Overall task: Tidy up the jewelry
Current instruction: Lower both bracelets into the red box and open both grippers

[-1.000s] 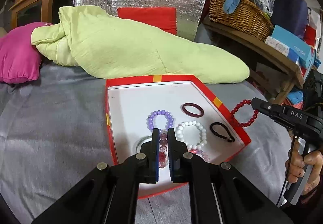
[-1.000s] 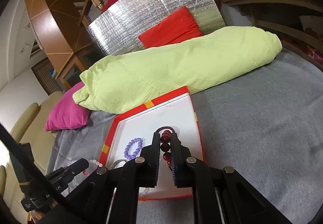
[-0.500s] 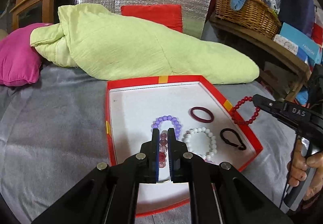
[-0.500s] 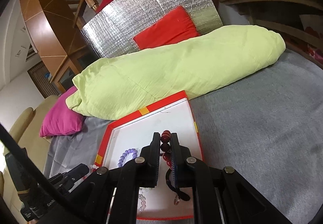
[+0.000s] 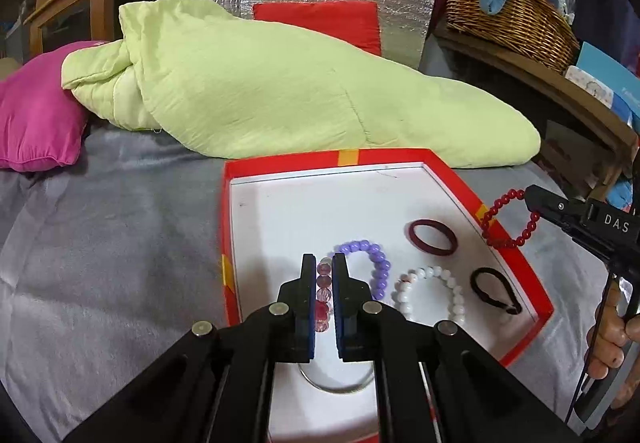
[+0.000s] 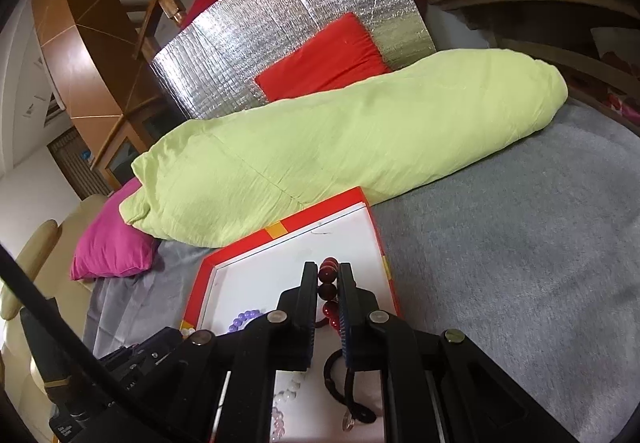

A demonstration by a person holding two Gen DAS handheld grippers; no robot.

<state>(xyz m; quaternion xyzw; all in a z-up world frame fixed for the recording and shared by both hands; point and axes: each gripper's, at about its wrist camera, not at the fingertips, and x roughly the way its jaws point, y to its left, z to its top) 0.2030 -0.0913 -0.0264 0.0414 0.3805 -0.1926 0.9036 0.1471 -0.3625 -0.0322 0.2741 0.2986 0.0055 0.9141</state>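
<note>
A red box with a white floor (image 5: 296, 211) lies on the grey bedspread. My left gripper (image 5: 324, 263) is shut on a pink bead bracelet (image 5: 322, 295) and holds it over the box's near left part. In the box lie a purple bead bracelet (image 5: 374, 263), a white bead bracelet (image 5: 434, 285), a dark red bangle (image 5: 432, 239), a black hair tie (image 5: 494, 291) and a thin clear ring (image 5: 332, 383). My right gripper (image 6: 328, 271) is shut on a red bead bracelet (image 6: 328, 289), which hangs over the box's right edge (image 5: 506, 219).
A rolled light-green quilt (image 5: 300, 91) lies just behind the box. A magenta pillow (image 5: 36, 115) is at the left. A red cushion (image 5: 320, 23) leans on a silver foil panel. A wicker basket (image 5: 508, 15) stands on a wooden shelf at the right.
Both grippers moved forward over the box with their bracelets still held. The left one came further over the box's near left; the right one moved in from the right edge.
</note>
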